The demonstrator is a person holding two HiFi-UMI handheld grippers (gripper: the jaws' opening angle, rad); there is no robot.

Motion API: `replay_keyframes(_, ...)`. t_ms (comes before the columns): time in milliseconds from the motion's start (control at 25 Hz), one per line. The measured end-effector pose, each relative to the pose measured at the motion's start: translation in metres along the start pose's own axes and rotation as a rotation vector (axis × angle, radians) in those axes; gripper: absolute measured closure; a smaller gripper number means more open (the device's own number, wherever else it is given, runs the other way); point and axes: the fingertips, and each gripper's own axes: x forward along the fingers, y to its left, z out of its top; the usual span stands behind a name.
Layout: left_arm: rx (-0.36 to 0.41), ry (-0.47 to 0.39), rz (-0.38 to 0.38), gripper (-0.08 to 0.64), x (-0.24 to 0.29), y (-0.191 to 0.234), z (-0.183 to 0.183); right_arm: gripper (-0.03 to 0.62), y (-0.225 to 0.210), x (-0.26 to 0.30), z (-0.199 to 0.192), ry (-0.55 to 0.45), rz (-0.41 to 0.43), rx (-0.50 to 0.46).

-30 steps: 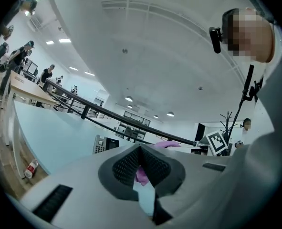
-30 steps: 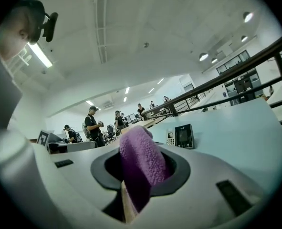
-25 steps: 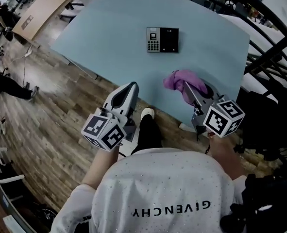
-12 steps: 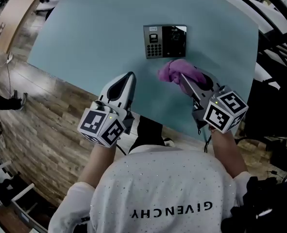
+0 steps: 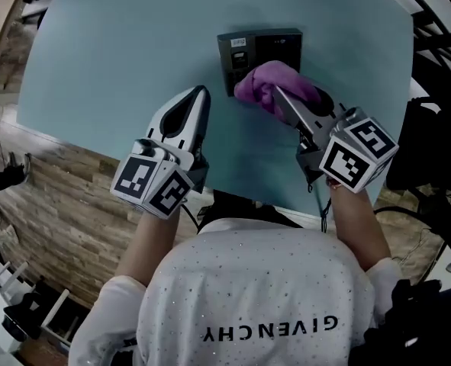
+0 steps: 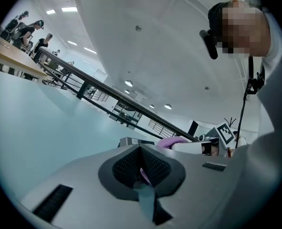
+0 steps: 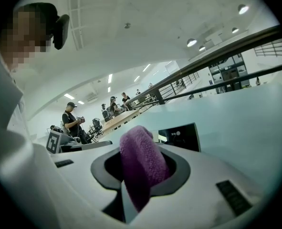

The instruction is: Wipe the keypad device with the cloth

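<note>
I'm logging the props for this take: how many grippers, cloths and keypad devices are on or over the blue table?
Grippers: 2, the left gripper and the right gripper
Cloths: 1, the purple cloth
Keypad devices: 1, the keypad device
Total: 4

Cloth carried forward onto the device; both claws advanced over the bench.

A second ago the right claw (image 5: 277, 91) held the purple cloth (image 5: 265, 81) near the front edge of the bench (image 5: 118, 52), well short of the keypad device (image 5: 280, 44). Half a second ago the cloth was just short of the device's front edge; now it lies on the device's front half and hides most of the keys. The left claw (image 5: 202, 91) went from the bench's edge to over the bench, left of the device. The head view has closed in, so the device looks bigger and sits higher in frame.
</note>
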Motion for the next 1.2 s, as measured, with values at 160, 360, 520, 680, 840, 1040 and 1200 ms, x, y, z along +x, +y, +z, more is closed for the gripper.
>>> replay_keyframes(160, -0.027, 0.037, 0.005, 0.555, 0.017, 0.014, -0.001, 0.497, 0.004, 0.022, 0.007, 0.018, 0.010, 0.003)
replay_keyframes(360, -0.060, 0.074, 0.040, 0.554, 0.039, 0.029, -0.005, 0.495, 0.006, 0.041, 0.015, 0.038, 0.004, -0.003)
replay_keyframes(520, -0.116, 0.086, 0.056, 0.555, 0.047, 0.035, -0.007, 0.495, 0.007, 0.049, 0.013, 0.056, -0.005, -0.008)
replay_keyframes(680, -0.119, 0.107, 0.033, 0.554, 0.056, 0.037, -0.007, 0.495, 0.006, 0.065, 0.008, 0.085, -0.006, -0.001)
replay_keyframes(840, -0.112, 0.113, 0.001, 0.555, 0.064, 0.030, 0.003, 0.492, -0.001, 0.071, 0.014, 0.102, -0.031, -0.015)
replay_keyframes(1040, -0.110, 0.113, -0.017, 0.555, 0.070, 0.029, 0.008, 0.489, -0.018, 0.064, 0.017, 0.104, -0.079, -0.007)
replay_keyframes(1200, -0.104, 0.121, -0.023, 0.554, 0.073, 0.029, 0.003, 0.489, -0.040, 0.051, 0.015, 0.101, -0.143, 0.020)
